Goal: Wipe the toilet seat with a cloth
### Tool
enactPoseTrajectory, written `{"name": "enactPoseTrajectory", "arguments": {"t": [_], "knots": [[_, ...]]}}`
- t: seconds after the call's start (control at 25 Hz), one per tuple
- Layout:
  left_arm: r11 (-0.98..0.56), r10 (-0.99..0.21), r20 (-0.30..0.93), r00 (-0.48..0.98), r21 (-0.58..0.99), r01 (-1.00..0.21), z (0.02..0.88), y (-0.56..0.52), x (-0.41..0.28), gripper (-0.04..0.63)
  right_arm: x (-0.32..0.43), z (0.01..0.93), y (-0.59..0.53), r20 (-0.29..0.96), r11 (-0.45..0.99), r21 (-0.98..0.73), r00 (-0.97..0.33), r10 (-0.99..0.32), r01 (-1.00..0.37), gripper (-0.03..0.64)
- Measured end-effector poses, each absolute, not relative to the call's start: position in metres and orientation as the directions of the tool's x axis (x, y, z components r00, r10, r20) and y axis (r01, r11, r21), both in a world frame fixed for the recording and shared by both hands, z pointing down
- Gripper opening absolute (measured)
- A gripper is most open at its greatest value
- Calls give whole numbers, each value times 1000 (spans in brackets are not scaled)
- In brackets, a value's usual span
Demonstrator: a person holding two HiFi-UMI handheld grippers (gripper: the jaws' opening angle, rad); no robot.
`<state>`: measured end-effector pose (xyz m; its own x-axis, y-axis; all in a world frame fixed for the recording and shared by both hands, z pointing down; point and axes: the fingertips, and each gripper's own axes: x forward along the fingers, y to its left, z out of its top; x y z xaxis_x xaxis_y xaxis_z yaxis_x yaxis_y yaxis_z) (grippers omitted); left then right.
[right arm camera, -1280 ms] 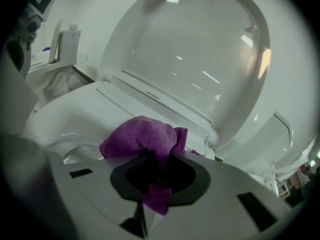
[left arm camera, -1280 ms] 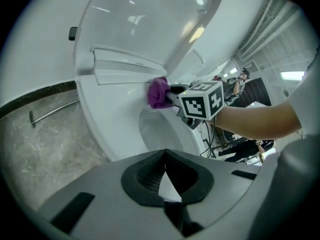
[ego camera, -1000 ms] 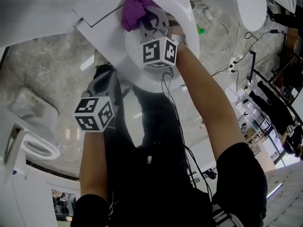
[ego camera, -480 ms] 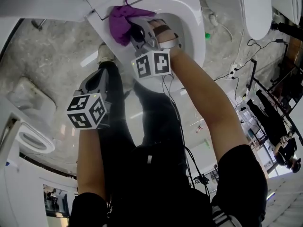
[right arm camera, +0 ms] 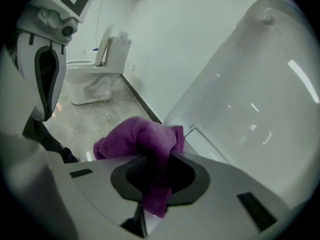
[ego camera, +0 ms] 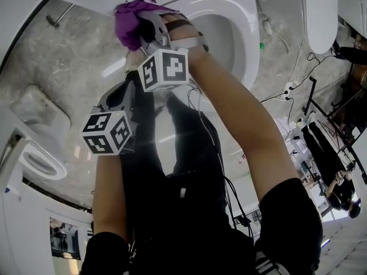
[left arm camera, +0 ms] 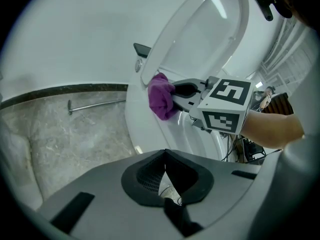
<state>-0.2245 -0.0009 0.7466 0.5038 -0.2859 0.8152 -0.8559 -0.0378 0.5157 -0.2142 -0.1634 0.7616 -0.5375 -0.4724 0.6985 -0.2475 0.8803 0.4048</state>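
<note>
A crumpled purple cloth (ego camera: 129, 19) is pressed on the left rear edge of the white toilet seat (ego camera: 248, 27), close to the hinge. My right gripper (ego camera: 144, 32) is shut on it, and a tail of the cloth (right arm camera: 145, 141) hangs back between the jaws (right arm camera: 157, 181). The left gripper view shows the cloth (left arm camera: 161, 96) just under the raised lid (left arm camera: 212, 31), with the right gripper (left arm camera: 181, 90) behind it. My left gripper (ego camera: 129, 90) hangs lower left, off the toilet, over the floor. It (left arm camera: 165, 173) is shut and holds nothing.
A second toilet (ego camera: 34, 153) stands at the left and a third (ego camera: 320, 13) at the upper right. A metal rod (left arm camera: 95, 105) lies on the marble floor by the wall. Cables and a power strip (ego camera: 289, 85) run along the right. The person's black-trousered legs (ego camera: 178, 153) stand before the bowl.
My right gripper has slid the cloth leftward along the back of the seat towards its left edge. The left gripper has drifted a little with it, still shut.
</note>
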Motion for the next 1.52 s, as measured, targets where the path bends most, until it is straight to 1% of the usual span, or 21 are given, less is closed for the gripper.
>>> {"name": "enactPoseTrajectory", "arguments": {"t": [0.2, 0.36, 0.52, 0.72, 0.84, 0.96, 1.28, 1.52], "knots": [[-55, -266, 819, 508, 513, -857, 746, 2, -223, 9, -207, 759, -146, 674, 885, 371, -575, -464, -280, 60], [-100, -261, 809, 527, 520, -848, 744, -2, -215, 9, -187, 761, -124, 642, 853, 336, -566, -517, -400, 60], [-107, -257, 819, 513, 503, -857, 747, -5, -221, 9, -170, 767, -90, 644, 789, 290, -499, -580, -542, 60], [-133, -255, 836, 486, 467, -874, 744, -12, -227, 9, -145, 769, -53, 701, 659, 164, -383, -601, -734, 61], [-159, -252, 844, 474, 447, -880, 745, -15, -220, 9, -125, 772, -37, 729, 579, 110, -330, -600, -808, 61], [-190, -244, 847, 473, 436, -879, 747, -17, -209, 10, -109, 777, -19, 750, 536, 88, -298, -591, -840, 60], [-280, -207, 842, 498, 436, -855, 746, -11, -155, 9, -64, 782, 49, 790, 511, 62, -271, -550, -858, 61], [-313, -156, 840, 520, 458, -832, 748, 9, -120, 9, -11, 789, 86, 830, 426, 80, -176, -529, -901, 60]]}}
